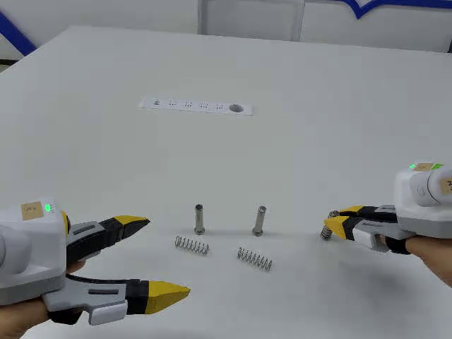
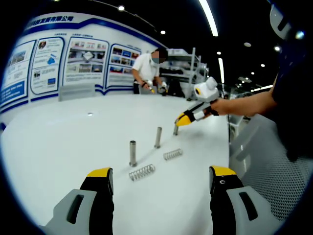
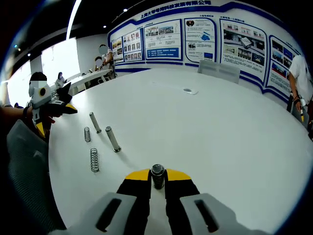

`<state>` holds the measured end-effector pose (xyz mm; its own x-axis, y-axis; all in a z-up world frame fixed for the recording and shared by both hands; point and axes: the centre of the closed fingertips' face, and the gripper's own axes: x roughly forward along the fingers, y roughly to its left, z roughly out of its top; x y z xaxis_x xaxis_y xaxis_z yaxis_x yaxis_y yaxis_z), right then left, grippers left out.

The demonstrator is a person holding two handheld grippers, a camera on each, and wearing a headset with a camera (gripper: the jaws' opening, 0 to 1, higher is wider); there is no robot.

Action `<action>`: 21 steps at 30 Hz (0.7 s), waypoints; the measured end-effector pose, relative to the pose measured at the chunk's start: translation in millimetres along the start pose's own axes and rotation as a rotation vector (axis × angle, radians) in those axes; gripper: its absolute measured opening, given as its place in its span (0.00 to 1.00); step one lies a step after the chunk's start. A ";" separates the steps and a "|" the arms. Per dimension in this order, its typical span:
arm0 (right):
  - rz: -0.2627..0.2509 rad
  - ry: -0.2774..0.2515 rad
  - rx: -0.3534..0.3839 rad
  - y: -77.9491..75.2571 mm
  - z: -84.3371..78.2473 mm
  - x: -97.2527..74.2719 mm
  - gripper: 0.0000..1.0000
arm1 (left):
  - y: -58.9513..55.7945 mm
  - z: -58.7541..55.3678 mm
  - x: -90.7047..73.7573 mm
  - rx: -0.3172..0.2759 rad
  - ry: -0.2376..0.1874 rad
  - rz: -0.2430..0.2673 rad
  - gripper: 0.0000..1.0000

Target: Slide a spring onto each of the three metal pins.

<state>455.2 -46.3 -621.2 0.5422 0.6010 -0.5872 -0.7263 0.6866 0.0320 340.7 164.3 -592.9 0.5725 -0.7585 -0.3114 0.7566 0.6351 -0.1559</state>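
Note:
Two metal pins [image 1: 199,219] [image 1: 259,220] stand upright on the white table [image 1: 282,127]. Just in front of them lie two loose springs [image 1: 192,245] [image 1: 255,258]. My left gripper [image 1: 159,258] is open at the lower left, nothing between its jaws, a hand's width from the nearer spring [image 2: 142,172]. At the right, my right gripper [image 1: 332,224] is shut on a third pin [image 3: 157,172] that has a coil of spring around it, its foot [image 1: 325,232] at the table. The right gripper view also shows the two free pins [image 3: 94,122] [image 3: 113,139] and springs [image 3: 87,134] [image 3: 94,160].
A flat white power strip [image 1: 196,106] lies farther back on the table. A white chair [image 1: 251,18] stands at the far edge. A person [image 2: 146,73] works at another bench behind. The table's edge [image 2: 230,147] runs close on the right of the left gripper view.

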 end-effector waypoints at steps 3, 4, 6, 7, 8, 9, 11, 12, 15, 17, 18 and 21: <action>0.003 0.003 -0.008 0.2 0.1 0.0 0.12 | -0.7 -0.7 0.1 0.000 0.002 -0.001 0.82; 0.004 0.005 -0.009 0.1 0.0 0.1 0.12 | -0.7 -0.8 0.2 0.000 0.003 -0.001 0.82; 0.007 0.013 -0.003 0.9 -1.2 0.6 0.14 | -0.6 -0.5 0.1 -0.001 0.001 -0.001 0.82; 0.008 0.013 -0.001 1.4 -1.4 0.8 0.16 | -0.5 -0.3 0.0 -0.001 0.001 -0.001 0.82; 0.009 0.014 0.001 1.7 -1.7 0.9 0.18 | -0.4 -0.1 -0.1 0.000 0.001 -0.001 0.82; 0.010 0.016 0.000 2.1 -2.3 0.8 0.18 | -0.3 0.1 -0.4 0.000 0.001 -0.001 0.82; 0.008 0.021 -0.006 2.0 -3.5 0.4 0.18 | 0.1 0.0 -0.8 0.000 0.001 0.000 0.82; 0.008 0.021 -0.004 2.1 -3.8 0.0 0.18 | 0.2 0.0 -0.8 0.000 0.001 0.000 0.82; 0.002 0.028 0.006 -0.3 -6.3 -1.7 0.18 | 0.0 0.5 -0.6 0.001 -0.001 0.000 0.82; 0.001 0.032 0.012 -0.7 -8.1 -3.6 0.18 | -0.2 0.6 -0.4 0.001 -0.001 -0.001 0.82; -0.001 0.034 0.016 -1.0 -9.4 -5.2 0.19 | -0.3 0.7 -0.3 0.001 -0.002 -0.001 0.82; -0.004 0.045 0.028 -0.8 -14.5 -9.6 0.19 | -0.3 0.6 -0.4 0.002 -0.002 -0.002 0.82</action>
<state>444.5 -58.5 -627.4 0.5251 0.5797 -0.6230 -0.7119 0.7004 0.0517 340.5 164.4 -592.2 0.5717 -0.7602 -0.3087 0.7583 0.6332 -0.1551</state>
